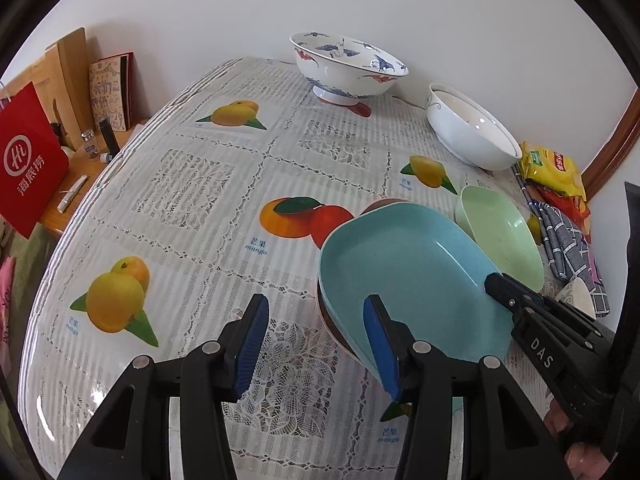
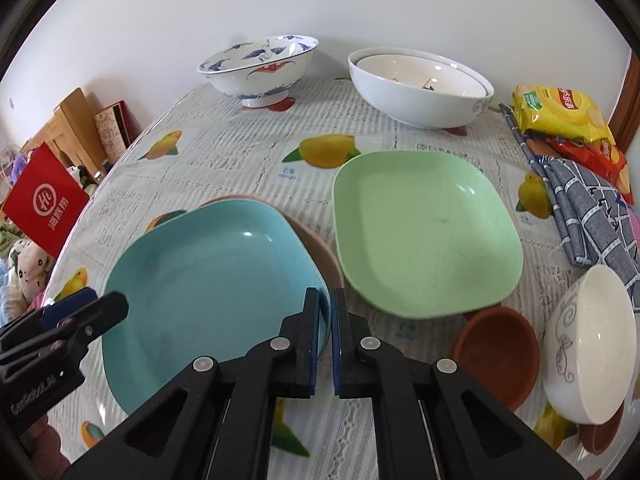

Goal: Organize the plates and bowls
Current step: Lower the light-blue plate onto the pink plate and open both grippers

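Observation:
A blue square plate [image 2: 208,272] rests on a pink plate [image 2: 316,248] on the fruit-print tablecloth. My right gripper [image 2: 326,308] is shut on the blue plate's near right rim; in the left wrist view it [image 1: 492,282] clamps that same edge. My left gripper [image 1: 316,312] stands open at the plate's [image 1: 400,264] left side, with the rim between its fingers and the pads not pressing. A green square plate [image 2: 424,232] lies just right of the blue one.
A blue-patterned footed bowl [image 2: 260,64] and nested white bowls [image 2: 420,88] stand at the back. A small white bowl [image 2: 588,344] and a brown bowl [image 2: 496,352] sit near right. Snack packets [image 2: 560,116] and a folded cloth [image 2: 588,208] line the right edge. A red bag [image 1: 28,160] stands off the table's left.

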A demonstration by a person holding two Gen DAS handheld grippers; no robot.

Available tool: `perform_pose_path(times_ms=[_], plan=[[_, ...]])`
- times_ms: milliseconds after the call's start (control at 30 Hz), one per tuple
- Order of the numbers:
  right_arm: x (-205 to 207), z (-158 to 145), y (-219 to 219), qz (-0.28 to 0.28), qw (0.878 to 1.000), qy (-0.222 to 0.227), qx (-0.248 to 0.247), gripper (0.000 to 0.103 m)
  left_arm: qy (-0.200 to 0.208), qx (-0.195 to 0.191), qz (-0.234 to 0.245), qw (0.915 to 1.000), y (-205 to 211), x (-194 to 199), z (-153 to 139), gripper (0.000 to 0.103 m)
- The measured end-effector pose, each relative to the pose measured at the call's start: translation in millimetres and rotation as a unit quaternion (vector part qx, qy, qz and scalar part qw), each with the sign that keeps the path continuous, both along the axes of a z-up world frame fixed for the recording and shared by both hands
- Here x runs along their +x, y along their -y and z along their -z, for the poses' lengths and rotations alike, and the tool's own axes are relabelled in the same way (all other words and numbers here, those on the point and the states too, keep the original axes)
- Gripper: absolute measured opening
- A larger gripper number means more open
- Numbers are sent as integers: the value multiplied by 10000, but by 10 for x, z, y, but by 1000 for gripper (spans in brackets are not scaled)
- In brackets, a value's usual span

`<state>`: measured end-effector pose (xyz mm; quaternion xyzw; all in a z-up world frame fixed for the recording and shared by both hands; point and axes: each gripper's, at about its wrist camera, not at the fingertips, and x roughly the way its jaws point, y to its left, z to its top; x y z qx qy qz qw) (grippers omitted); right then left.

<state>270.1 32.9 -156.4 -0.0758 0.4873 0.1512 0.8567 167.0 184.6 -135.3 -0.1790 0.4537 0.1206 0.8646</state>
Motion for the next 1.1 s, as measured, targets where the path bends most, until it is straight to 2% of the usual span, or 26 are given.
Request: perform_pose_path(times_ms=[133,267,300,433,767,933,1000,1100], plan=[[102,-86,43,89,9999,69,87,8,4,43,71,10000,47,45,-19,47],[114,-234,152,138,9994,274,125,30,53,74,121,9999,111,92,-91,47],[113,-269,191,168,9992,341,102,31,69,86,143,9998,130,109,-115,47],[117,-377,403,332,9984,449,94,32,152,91,299,9994,260,162,-204,47],[-9,-430,885,555,9975,409,171,34,297,-203,1017,9942,798,266,-276,47],[-70,-456,1070,660,9966,418,249,34,162,-73,1227,9923,1042,338,-199,47],[-87,-466,1132,682,9964,442,229,34,41,38,1174,9931,1067,380,-136,47],[-102,-488,1235,746,9958,475,219,34,-129,-24,1100,9938,1038,436,-28,47]])
